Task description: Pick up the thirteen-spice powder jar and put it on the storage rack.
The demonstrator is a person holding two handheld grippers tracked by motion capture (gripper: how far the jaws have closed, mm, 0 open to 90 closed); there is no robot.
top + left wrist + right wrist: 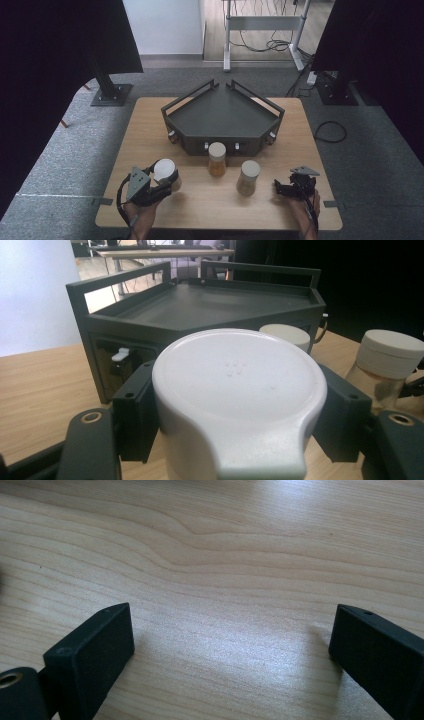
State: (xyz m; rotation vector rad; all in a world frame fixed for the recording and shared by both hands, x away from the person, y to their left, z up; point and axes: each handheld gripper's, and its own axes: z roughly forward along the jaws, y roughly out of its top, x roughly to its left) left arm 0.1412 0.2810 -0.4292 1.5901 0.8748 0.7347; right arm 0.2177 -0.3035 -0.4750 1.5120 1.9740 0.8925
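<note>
Lab or test room: black curtains, carpet floor, cabled desk frame.

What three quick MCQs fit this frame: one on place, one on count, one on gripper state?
1. Where does the dark grey metal corner tray stand?
A. far middle of the light wooden table
B. near left corner
C. on the floor

2. How many white-lidded clear plastic jars are there?
A. one
B. three
C. five

3. What is the left gripper doing?
A. open over bare wood
B. shut on a jar
C. holding the tray rail

Key: 1 A, the high view shows the tray at the far middle; 2 B, held jar, middle jar, right jar; 3 B, its fingers press that jar's sides, while the right gripper rests open.
</note>
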